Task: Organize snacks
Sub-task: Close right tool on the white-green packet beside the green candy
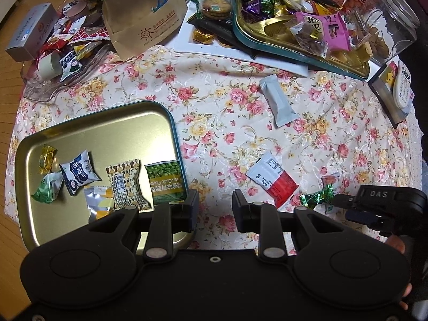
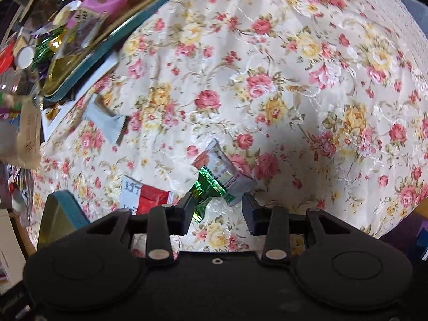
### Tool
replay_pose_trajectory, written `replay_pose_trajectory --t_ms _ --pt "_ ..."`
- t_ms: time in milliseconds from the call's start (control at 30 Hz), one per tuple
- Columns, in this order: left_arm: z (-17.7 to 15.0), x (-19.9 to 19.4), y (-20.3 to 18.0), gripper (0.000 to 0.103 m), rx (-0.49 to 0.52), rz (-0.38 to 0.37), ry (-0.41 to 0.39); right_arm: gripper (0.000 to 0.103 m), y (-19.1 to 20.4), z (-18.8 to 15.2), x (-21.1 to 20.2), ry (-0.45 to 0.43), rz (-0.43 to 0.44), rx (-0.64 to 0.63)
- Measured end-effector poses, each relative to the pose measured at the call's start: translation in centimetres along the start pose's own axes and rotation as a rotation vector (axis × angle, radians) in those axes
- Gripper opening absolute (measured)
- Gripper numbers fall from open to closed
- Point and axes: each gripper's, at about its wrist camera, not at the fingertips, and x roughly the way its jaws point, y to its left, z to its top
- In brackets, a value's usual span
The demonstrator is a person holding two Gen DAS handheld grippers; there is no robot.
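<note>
Floral cloth, cream with pink and yellow roses, covers the table and fills most of both wrist views. At the lower left of the left wrist view sits a gold tin tray with a teal rim; inside it lie a blue-and-white packet, a giraffe-print packet, a green pea packet, a gold-wrapped sweet and a pale green sweet. The left gripper hangs over the bare cloth just beside the tray's right rim, its jaws apart with nothing between them.

Loose on the cloth, a grey packet lies near the centre right of that view, a red-and-white packet lower down, and a green foil candy at the lower right. The right gripper shows there too, at the right edge, its tip close to the green foil candy.

In the right wrist view, the right gripper points down at the green foil candy, which lies on a small white packet. Its jaws stand apart on either side of the candy's lower end; whether the left finger touches the wrapper, I cannot tell. A second, cluttered tin holds mixed sweets across the top of the left wrist view.
</note>
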Motion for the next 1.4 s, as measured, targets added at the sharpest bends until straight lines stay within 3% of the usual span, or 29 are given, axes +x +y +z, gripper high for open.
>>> replay_pose_trajectory --t_ms 200,367,633,667,767,1000,1200,1400 --pt "-0.1 -0.1 -0.2 0.037 0.008 -0.009 0.003 0.042 1.1 -0.4 1.3 -0.075 -0.136 -0.064" --pt "-0.1 -0.2 0.0 0.037 -0.001 -0.02 0.008 0.041 2.3 -1.2 3.4 -0.034 -0.155 -0.12" --pt "-0.4 -0.4 0.2 0.037 -0.002 -0.026 0.007 0.044 5.4 -2.8 4.3 -0.11 -0.239 -0.21" --pt "-0.4 -0.4 0.3 0.037 -0.003 -0.026 0.008 0.04 5.7 -3.0 4.4 -0.118 -0.244 -0.226" --pt "-0.4 -0.5 0.4 0.037 -0.007 -0.027 0.005 0.022 6.7 -3.8 4.6 -0.118 -0.248 -0.289" --pt "-0.2 -0.4 0.5 0.037 -0.014 -0.02 0.003 0.002 6.8 -4.7 4.6 -0.061 -0.214 -0.296" --pt "-0.4 0.0 -0.1 0.037 0.006 -0.017 0.012 0.001 4.5 -2.7 3.0 -0.055 -0.172 -0.229" --pt "-0.2 -0.2 -0.1 0.037 0.018 -0.03 0.006 0.001 2.8 -0.9 0.7 -0.057 -0.076 -0.176"
